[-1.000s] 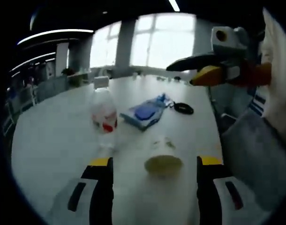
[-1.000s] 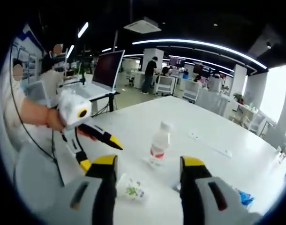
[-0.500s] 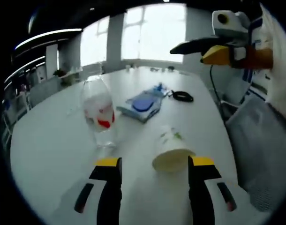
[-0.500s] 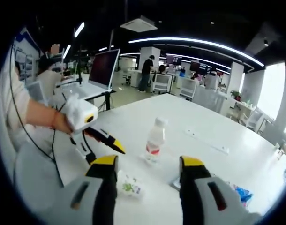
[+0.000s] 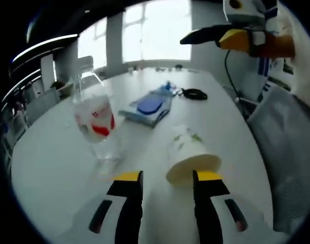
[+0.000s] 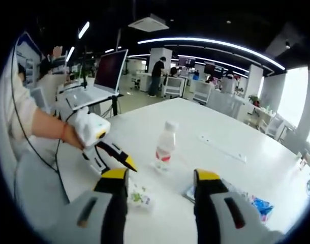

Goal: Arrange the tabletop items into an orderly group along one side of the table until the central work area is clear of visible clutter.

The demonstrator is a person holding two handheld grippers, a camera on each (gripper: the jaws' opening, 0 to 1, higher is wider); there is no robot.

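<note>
A white paper cup (image 5: pixel 189 152) with a green print lies on its side on the white table (image 5: pixel 53 168), its mouth facing me. My left gripper (image 5: pixel 167 178) is open, and the cup's rim is just ahead of its right jaw tip. A clear water bottle (image 5: pixel 94 119) with a red label stands left of the cup. Farther back lie a blue packet (image 5: pixel 147 107) and a coiled black cable (image 5: pixel 194 94). My right gripper (image 6: pixel 161 175) hangs open and holds nothing, high above the table. Below it I see the left gripper (image 6: pixel 112 157), the cup (image 6: pixel 138 195), the bottle (image 6: pixel 163 150) and the packet (image 6: pixel 256 206).
A grey chair (image 5: pixel 287 147) stands at the table's right edge. A white strip (image 6: pixel 221 147) lies farther along the table (image 6: pixel 231 173). A laptop on a stand (image 6: pixel 106 73) and several desks with people are behind. A person's arm (image 6: pixel 43 127) holds the left gripper.
The left gripper has come nearer to the cup and the bottle, and its jaws have narrowed. The right gripper has stayed high above the table, open.
</note>
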